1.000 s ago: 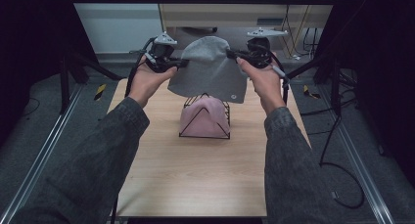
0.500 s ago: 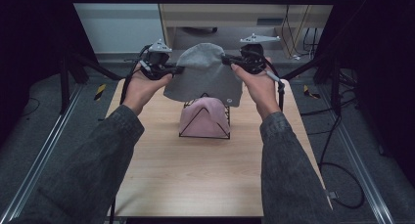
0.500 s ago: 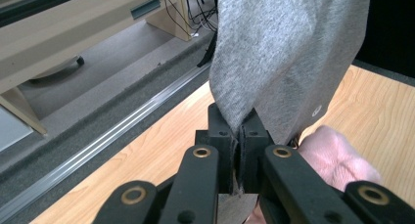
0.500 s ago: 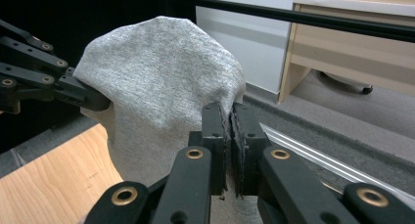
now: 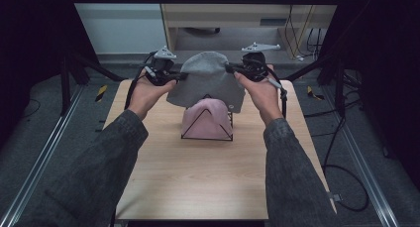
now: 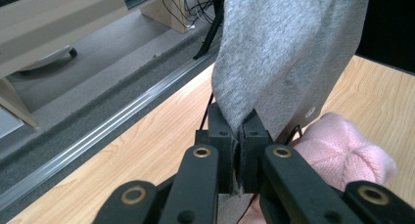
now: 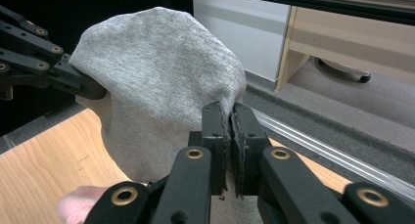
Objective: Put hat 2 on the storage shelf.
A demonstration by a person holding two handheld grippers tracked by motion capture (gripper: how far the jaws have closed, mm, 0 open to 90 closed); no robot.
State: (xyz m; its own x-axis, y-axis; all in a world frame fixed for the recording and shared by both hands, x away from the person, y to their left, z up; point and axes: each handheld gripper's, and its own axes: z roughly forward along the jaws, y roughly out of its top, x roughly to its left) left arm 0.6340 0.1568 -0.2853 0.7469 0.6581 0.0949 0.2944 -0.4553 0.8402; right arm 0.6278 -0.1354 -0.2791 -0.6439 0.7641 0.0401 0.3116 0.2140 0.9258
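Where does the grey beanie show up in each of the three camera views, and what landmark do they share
High view: grey beanie upper middle, stretched between left gripper and right gripper, above the wire stand.
Left gripper view: it hangs top right, its edge pinched in the shut jaws.
Right gripper view: it spreads across the left and middle, edge pinched in the shut jaws.
Shared landmark: pink beanie, lower right in the left gripper view, bottom left in the right gripper view.

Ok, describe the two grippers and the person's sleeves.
Both the left gripper and right gripper are black, with brass-coloured rivets on the jaw links. Each carries a grey three-cornered plate and trails a black cable. The sleeves are dark grey fabric.
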